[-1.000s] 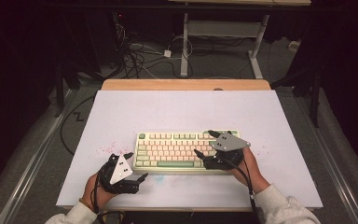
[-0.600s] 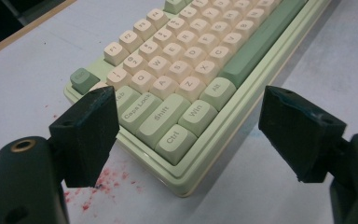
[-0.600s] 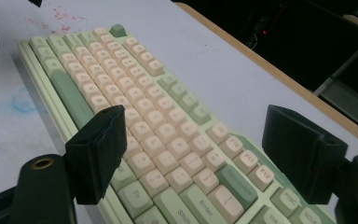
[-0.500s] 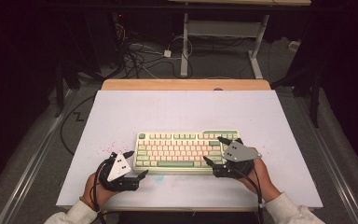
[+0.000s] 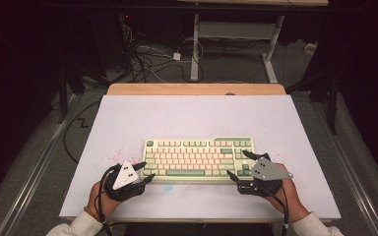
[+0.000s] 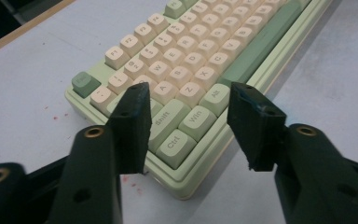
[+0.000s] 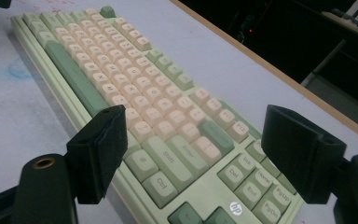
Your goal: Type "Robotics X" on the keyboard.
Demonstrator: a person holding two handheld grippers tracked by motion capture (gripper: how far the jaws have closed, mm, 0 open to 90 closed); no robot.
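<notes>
My left tool has just been narrowing its jaws, now half closed astride the near left corner of the keyboard, pads not visibly pressing it. My right tool stands wide around the near right corner. The keyboard lies flat on the white surface between both tools, long axis running from one tool to the other.
</notes>
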